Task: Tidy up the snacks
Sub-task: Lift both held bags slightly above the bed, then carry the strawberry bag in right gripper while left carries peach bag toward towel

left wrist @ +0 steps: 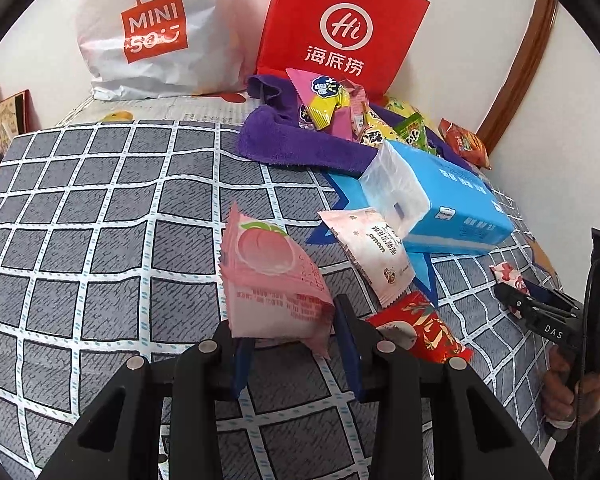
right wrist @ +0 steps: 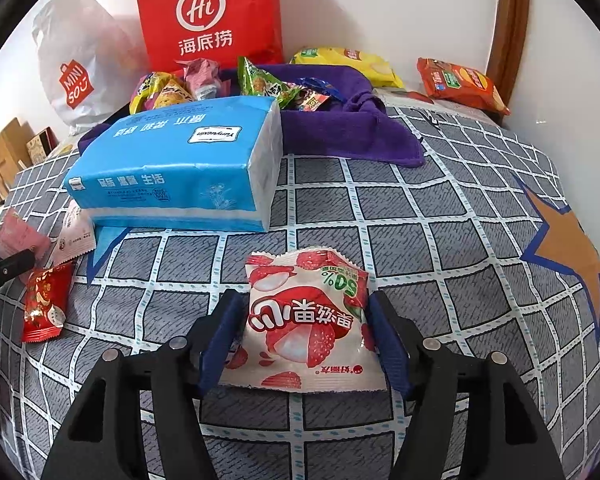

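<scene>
My left gripper is shut on a pink peach snack packet and holds it above the checked bedsheet. My right gripper has its jaws around a white and red lychee snack packet that lies on the sheet; the fingers touch its sides. A pale pink packet and a red packet lie beside the left gripper. A purple towel at the back holds a pile of snack packets. The right gripper also shows at the right edge of the left wrist view.
A blue tissue pack lies in the middle of the bed. A red paper bag and a white MINISO bag stand against the wall. A yellow packet and an orange packet lie at the back right.
</scene>
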A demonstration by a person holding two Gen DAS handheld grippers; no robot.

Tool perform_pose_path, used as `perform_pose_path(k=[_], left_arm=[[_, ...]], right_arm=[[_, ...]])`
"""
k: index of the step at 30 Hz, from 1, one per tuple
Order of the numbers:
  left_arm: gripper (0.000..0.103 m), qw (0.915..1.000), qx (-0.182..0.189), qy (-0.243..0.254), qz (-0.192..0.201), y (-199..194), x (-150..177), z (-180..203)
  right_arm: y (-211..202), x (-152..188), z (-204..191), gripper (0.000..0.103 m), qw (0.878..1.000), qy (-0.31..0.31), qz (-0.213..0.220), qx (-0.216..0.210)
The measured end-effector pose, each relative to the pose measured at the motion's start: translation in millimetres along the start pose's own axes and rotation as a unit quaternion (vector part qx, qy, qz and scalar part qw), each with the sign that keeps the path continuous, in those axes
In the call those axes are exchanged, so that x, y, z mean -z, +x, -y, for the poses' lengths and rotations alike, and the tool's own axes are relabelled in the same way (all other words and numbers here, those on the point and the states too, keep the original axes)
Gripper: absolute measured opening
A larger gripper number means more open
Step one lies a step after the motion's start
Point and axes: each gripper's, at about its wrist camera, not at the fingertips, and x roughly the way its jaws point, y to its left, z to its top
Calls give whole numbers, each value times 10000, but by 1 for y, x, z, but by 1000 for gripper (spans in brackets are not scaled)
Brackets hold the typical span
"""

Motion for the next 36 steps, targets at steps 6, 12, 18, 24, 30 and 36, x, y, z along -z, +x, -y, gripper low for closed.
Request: perform_pose_path(k=[6, 12, 18, 24, 30, 36], left_arm=[[35, 10000, -11, 10, 0, 0, -1, 0], [34, 10000, -24, -9, 1, -2, -1, 1], [33, 9999, 21, -71, -116, -11, -3, 3], [33, 9998, 202, 29, 27, -39, -16, 16], [33, 9993, 324, 106, 141, -60, -33, 34], [33, 9995, 278, 57, 138, -69, -39, 37]], right_arm=[[1, -1, 1, 67, 10000, -12, -13, -1], [1, 0, 1, 65, 10000, -39, 0, 37], [-3, 1, 2, 56, 10000, -85, 38, 6], [-26, -4, 1, 39, 9996, -152, 216, -60], [-43, -18, -8, 35, 9988, -305, 324, -213], [-34, -15, -5, 43, 9992, -216, 132, -322]])
